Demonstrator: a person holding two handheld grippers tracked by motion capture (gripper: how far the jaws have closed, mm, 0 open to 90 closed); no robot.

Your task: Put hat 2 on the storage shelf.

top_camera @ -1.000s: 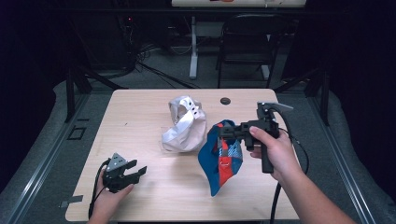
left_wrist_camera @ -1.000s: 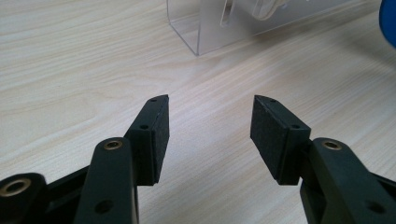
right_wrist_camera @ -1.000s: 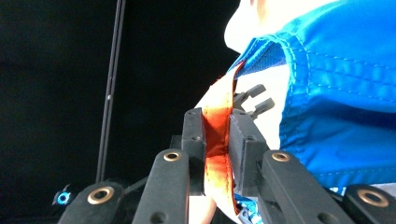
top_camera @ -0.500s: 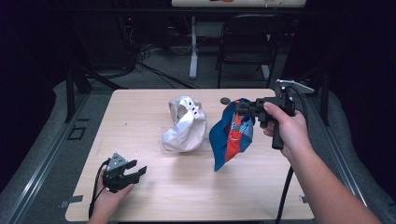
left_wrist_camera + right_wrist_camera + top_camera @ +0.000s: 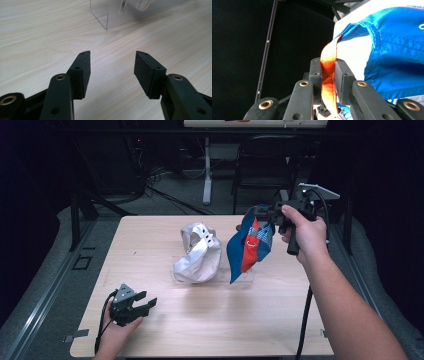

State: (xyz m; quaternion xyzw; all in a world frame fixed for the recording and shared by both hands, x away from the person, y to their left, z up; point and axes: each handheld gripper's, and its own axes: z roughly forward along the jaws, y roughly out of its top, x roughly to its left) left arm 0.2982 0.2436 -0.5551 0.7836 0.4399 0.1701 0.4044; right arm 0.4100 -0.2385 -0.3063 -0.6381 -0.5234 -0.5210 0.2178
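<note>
**Up off the counter: the blue cap hangs by its orange strap**

Now we see the right hand-held gripper [image 5: 261, 213] raised above the far right part of the counter [image 5: 210, 330], its jaws pinched tight on a narrow orange strap [image 5: 328, 75]. From the right gripper view we can follow that strap up from between the two black pads to the stitched edge of the blue fabric [image 5: 397, 52]. In the high view the blue and red cap [image 5: 248, 247] dangles below the jaws, clear of the wood, with its lower tip just above the clear acrylic stand [image 5: 245, 277].

Beside it, to the left, we find a silver-white cap [image 5: 198, 254] slumped on the counter, close to the hanging one but not touching it.

Down at the near left corner, the left hand-held gripper [image 5: 142, 306] rests low over the counter in the person's left hand [image 5: 114, 335]. Its jaws stand well apart with nothing between them; in the left gripper view we look past the two pads [image 5: 83, 72] at bare wood, with the corner of the clear stand [image 5: 110, 15] farther off.
</note>
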